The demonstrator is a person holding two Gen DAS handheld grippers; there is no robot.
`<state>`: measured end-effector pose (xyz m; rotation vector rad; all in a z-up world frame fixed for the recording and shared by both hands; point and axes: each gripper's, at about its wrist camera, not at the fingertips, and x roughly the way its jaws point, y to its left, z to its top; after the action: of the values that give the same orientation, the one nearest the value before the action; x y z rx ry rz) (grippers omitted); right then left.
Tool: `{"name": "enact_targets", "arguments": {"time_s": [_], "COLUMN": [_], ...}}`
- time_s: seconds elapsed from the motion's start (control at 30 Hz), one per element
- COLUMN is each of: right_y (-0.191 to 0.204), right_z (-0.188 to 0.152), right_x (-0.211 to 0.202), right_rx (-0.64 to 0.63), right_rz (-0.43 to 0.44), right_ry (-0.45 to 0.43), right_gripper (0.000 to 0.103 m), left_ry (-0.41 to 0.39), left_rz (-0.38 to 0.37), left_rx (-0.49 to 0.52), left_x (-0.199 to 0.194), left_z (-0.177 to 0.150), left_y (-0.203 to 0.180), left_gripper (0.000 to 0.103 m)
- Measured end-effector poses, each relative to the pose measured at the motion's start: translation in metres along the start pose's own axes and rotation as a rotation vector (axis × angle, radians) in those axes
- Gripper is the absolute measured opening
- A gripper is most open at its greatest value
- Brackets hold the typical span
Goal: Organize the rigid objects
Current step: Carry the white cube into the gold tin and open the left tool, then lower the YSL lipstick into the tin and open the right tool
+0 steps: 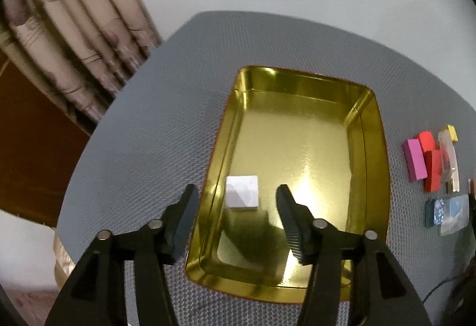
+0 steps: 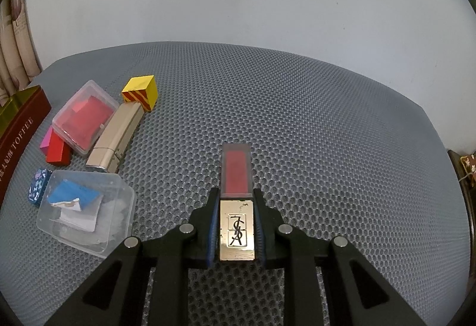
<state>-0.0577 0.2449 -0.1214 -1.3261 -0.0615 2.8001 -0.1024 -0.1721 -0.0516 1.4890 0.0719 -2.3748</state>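
Observation:
A gold tin tray [image 1: 372, 129] lies on the grey mesh mat. A white block [image 1: 242, 192] rests in its near left part. My left gripper [image 1: 236, 198] hovers above that block, open, its pads clear of it. In the right wrist view my right gripper [image 2: 236, 201] is shut on a lip gloss tube [image 2: 236, 174] with a gold cap and red clear body, held just over the mat. To the left lie a yellow striped cube [image 2: 141, 92], a gold lipstick case [image 2: 117, 137], a clear box with red contents [image 2: 84, 117], a red block [image 2: 58, 149] and a clear box with blue paper [image 2: 86, 207].
A dark red toffee tin [image 2: 17, 129] stands at the far left edge of the right wrist view. A small blue patterned block [image 2: 37, 187] sits beside the clear boxes. In the left wrist view the same pile, with a pink block [image 1: 412, 159], lies right of the tray. Curtains [image 1: 74, 37] hang beyond the table.

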Motion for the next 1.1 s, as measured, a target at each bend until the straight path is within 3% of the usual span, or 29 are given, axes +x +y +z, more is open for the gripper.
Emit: {"name": "enact_targets", "arguments": {"time_s": [0.2, 0.37, 0.67, 0.9, 1.1], "right_y": [-0.003, -0.008, 0.007, 0.059, 0.146], "right_z": [0.004, 0.011, 0.034, 0.060, 0.074], "right_x": [0.003, 0.003, -0.032, -0.059, -0.083], "right_rx": [0.016, 0.061, 0.026, -0.062, -0.160], "right_rz": [0.011, 0.021, 0.002, 0.095, 0.219], "right_ry": [0.006, 0.044, 0.028, -0.013, -0.018], "right_gripper": [0.021, 0.021, 0.020, 0.021, 0.021], "left_ry": [0.010, 0.016, -0.036, -0.057, -0.045], "left_rz": [-0.022, -0.002, -0.004, 0.003, 0.024], "left_rx": [-0.079, -0.087, -0.108, -0.155, -0.218], "left_x": [0.000, 0.005, -0.004, -0.010, -0.005], "left_z": [-0.022, -0.036, -0.039, -0.035, -0.037], "left_y": [0.011, 0.015, 0.024, 0.045, 0.070], "left_gripper": [0.059, 0.061, 0.065, 0.069, 0.069]}}
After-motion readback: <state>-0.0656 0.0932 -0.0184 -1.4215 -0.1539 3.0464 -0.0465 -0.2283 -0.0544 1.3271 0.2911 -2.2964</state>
